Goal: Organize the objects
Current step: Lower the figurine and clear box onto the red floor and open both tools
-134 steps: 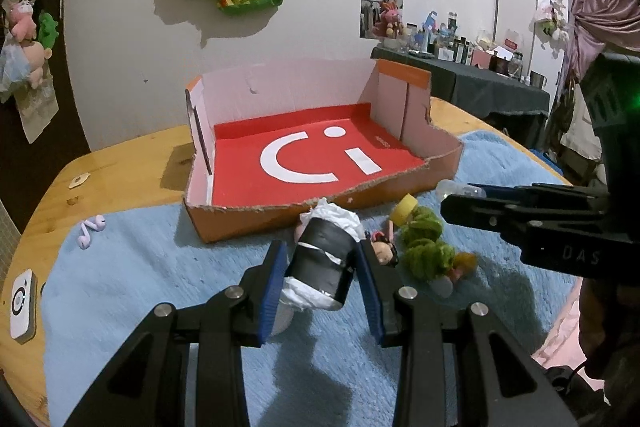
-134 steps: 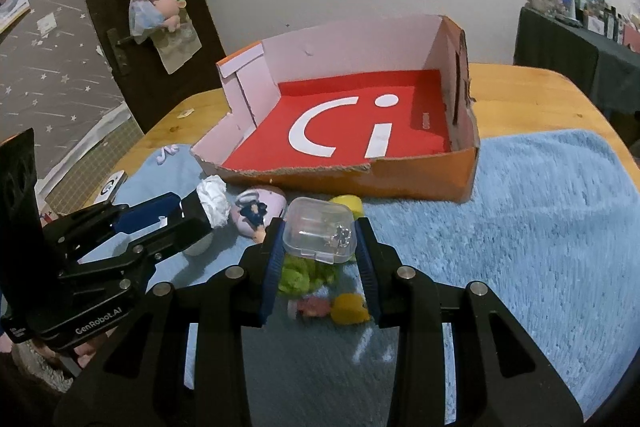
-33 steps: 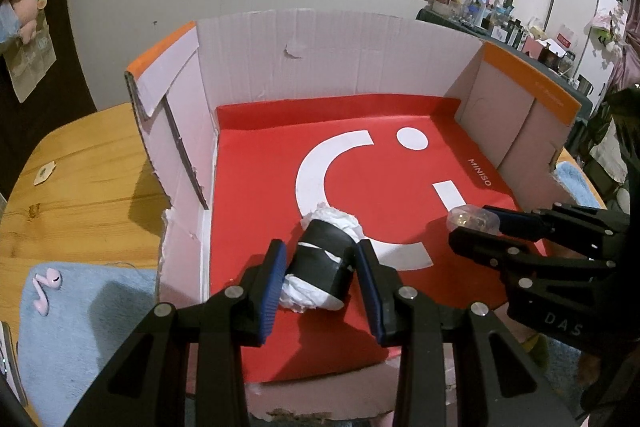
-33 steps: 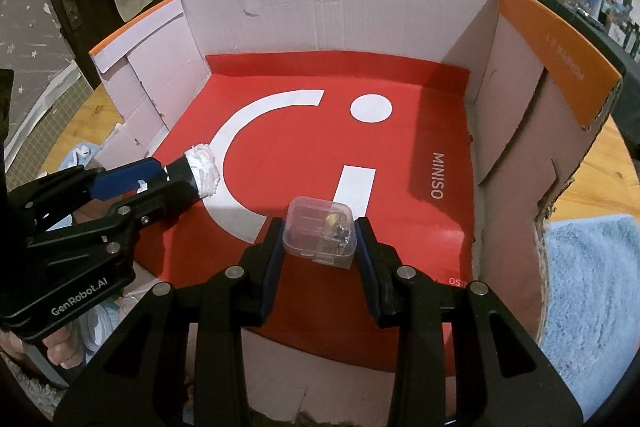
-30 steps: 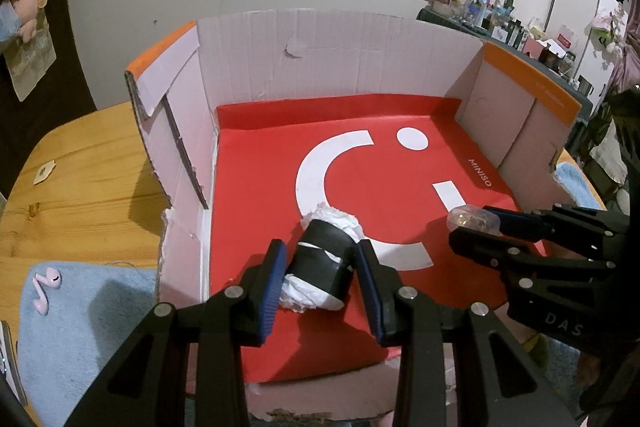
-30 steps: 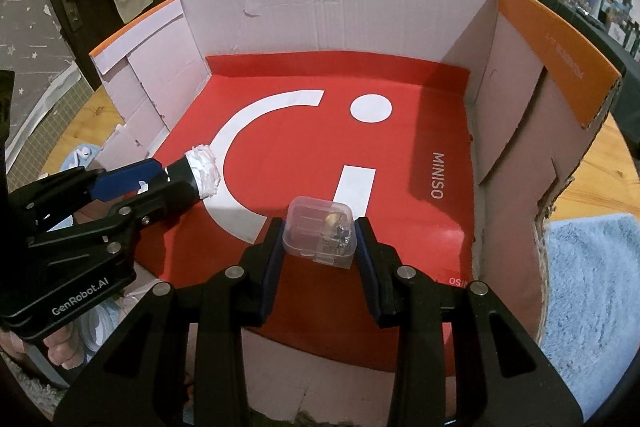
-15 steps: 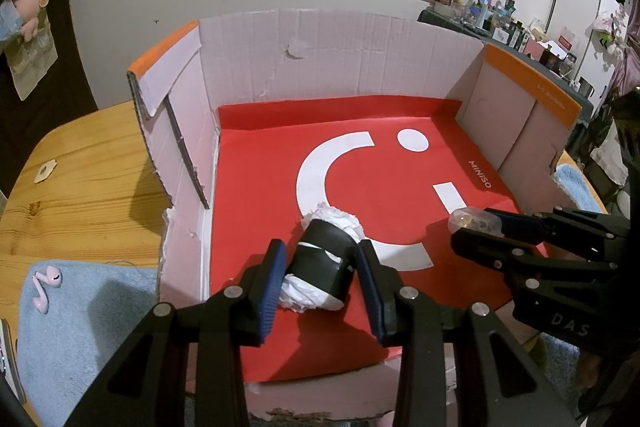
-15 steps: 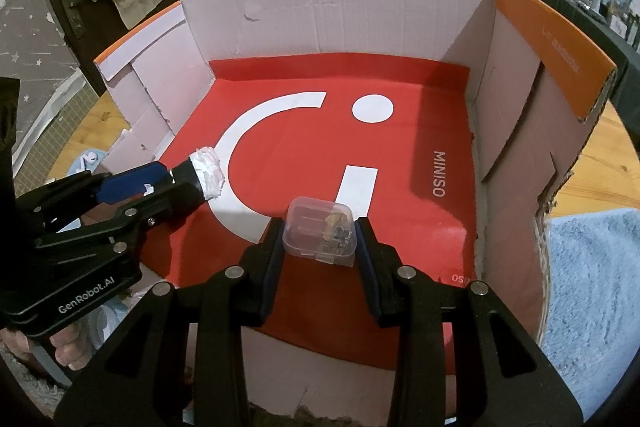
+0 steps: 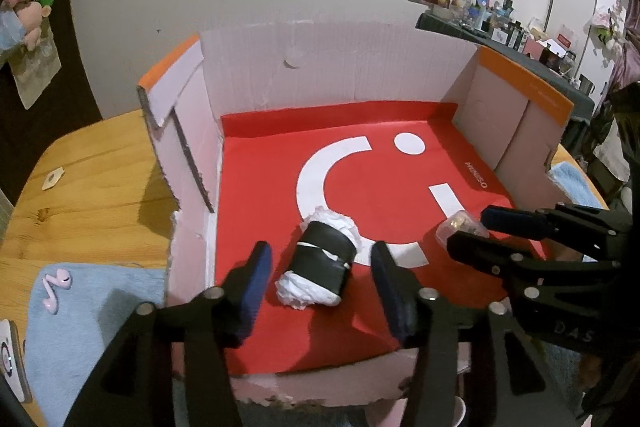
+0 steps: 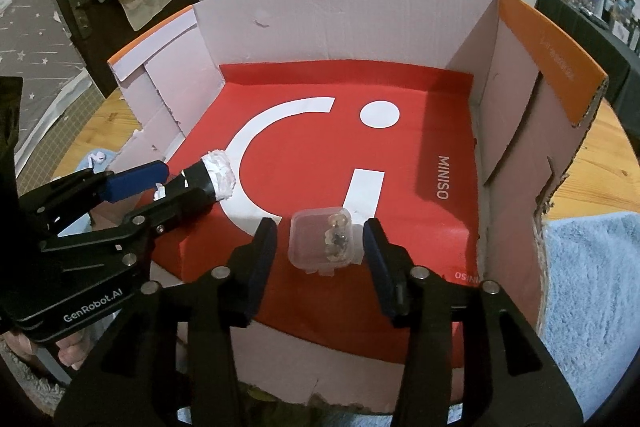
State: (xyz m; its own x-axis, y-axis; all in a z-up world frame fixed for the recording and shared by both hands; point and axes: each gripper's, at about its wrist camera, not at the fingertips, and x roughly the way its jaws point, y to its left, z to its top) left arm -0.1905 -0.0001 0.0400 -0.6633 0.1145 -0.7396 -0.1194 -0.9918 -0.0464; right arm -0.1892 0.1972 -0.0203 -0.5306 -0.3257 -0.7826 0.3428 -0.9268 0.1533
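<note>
A black roll stuffed with white paper [image 9: 320,263] lies on the red floor of the cardboard box [image 9: 344,87]. My left gripper [image 9: 320,267] is open, its fingers clear of the roll on both sides. A small clear plastic case with small metal bits [image 10: 322,241] rests on the red floor near the box's [image 10: 344,27] front. My right gripper [image 10: 320,243] is open around the case without touching it. The roll [image 10: 208,177] also shows in the right wrist view, and the case [image 9: 460,225] in the left wrist view.
The box stands on a wooden table [image 9: 92,187] with a blue towel [image 9: 96,311] under its front. A pink earphone [image 9: 56,287] and a white device [image 9: 10,359] lie at the left. The towel [image 10: 592,307] continues right of the box.
Both grippers have opened. The roll and the clear case, held half a second ago, now lie released on the red box floor.
</note>
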